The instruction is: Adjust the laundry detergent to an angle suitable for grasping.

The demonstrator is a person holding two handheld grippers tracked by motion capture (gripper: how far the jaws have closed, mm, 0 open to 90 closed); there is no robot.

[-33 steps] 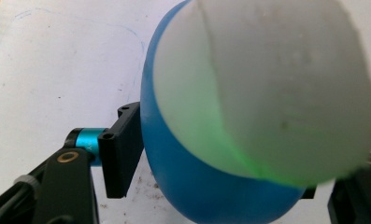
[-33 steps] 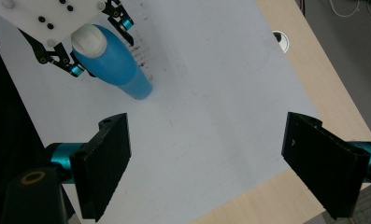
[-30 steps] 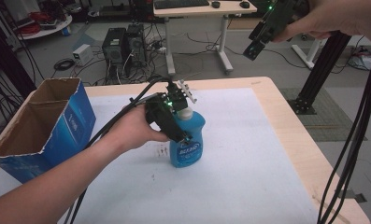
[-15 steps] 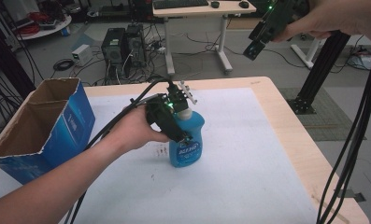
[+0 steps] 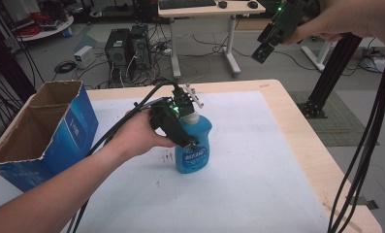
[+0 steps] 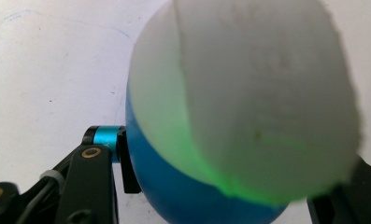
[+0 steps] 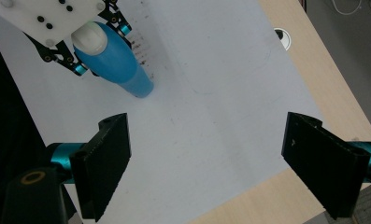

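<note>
While the pale worktop [image 5: 258,160] spreads flat, matte and faintly speckled beneath me, an open blue cardboard box [image 5: 44,131] sits at its left edge. The glossy blue plastic bottle [image 5: 194,145], rounded with a white cap, stands mid-worktop, clamped in my left tool [image 5: 180,127], whose jaws have just closed. My right tool [image 7: 206,163] hangs high, jaws wide apart.

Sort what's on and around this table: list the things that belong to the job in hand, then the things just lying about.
In the job:
- blue bottle with white cap, standing upright on the table
- left gripper, jaws just closed on the bottle's sides

Lying about:
- open cardboard box at the table's left edge
- right gripper, open, held high above the table, holding nothing
- white sheet covering the tabletop
</note>
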